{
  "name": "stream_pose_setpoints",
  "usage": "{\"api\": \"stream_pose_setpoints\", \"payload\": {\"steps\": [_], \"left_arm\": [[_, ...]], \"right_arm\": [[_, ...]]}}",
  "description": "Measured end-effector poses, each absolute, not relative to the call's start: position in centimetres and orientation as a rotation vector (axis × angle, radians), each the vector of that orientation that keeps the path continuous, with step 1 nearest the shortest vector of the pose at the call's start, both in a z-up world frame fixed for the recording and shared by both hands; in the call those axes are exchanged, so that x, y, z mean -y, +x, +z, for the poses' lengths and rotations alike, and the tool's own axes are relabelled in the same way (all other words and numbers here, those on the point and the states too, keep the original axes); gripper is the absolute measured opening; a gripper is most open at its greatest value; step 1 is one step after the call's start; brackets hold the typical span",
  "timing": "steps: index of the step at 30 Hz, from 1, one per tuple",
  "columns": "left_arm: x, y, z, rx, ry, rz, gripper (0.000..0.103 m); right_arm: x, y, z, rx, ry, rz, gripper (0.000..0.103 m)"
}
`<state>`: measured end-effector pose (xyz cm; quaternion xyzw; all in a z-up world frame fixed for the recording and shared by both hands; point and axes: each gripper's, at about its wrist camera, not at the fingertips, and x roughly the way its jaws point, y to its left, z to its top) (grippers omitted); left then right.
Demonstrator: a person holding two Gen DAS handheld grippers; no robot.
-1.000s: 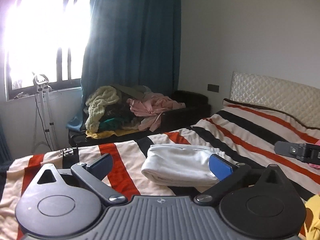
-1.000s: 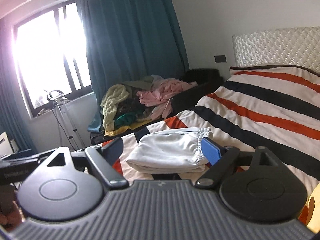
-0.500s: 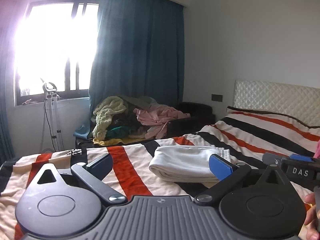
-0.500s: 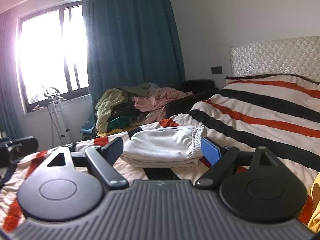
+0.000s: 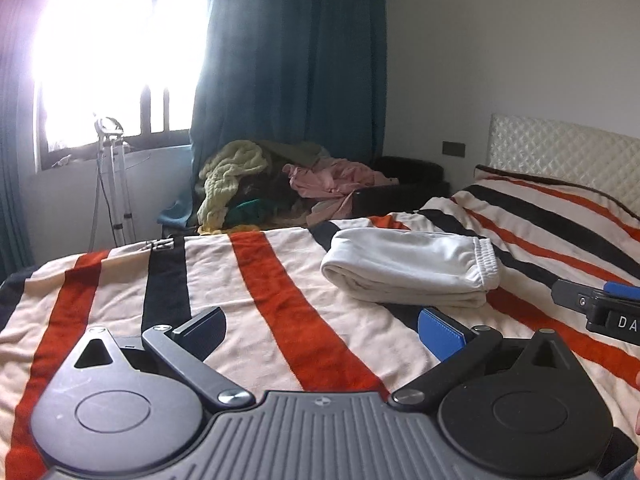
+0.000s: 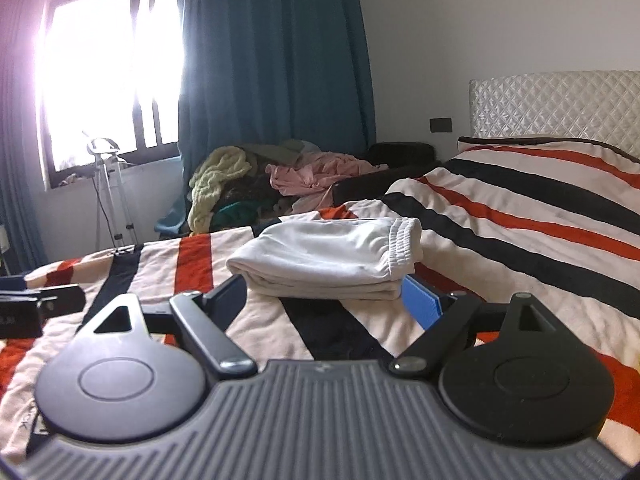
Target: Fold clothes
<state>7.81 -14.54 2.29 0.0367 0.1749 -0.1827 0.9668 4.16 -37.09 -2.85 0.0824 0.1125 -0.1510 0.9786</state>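
A folded white garment [image 5: 412,268] with an elastic waistband lies on the striped bedspread [image 5: 280,280]; it also shows in the right wrist view [image 6: 332,258]. My left gripper [image 5: 320,328] is open and empty, held over the bedspread in front and to the left of the garment. My right gripper [image 6: 324,300] is open and empty, its fingertips close to the garment's near edge. The right gripper also shows at the right edge of the left wrist view [image 5: 596,308]. The left gripper shows at the left edge of the right wrist view [image 6: 36,304].
A pile of unfolded clothes [image 5: 288,184] lies on a dark sofa [image 5: 408,176] beyond the bed, below teal curtains [image 5: 288,60]. A bright window [image 5: 116,52] and a metal stand [image 5: 112,184] are at the left. A white quilted headboard [image 6: 556,104] is at the right.
Both grippers have pulled back from the folded garment and stayed open. The left gripper has shifted left, so the garment now sits further right and farther off in its view.
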Motion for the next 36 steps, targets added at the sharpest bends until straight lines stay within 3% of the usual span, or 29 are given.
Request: {"api": "stream_pose_setpoints", "payload": {"steps": [36], "left_arm": [[14.1, 7.0, 2.3, -0.322, 0.000, -0.412, 0.103]], "right_arm": [[36.2, 4.1, -3.4, -0.231, 0.140, -0.341, 0.086]]}}
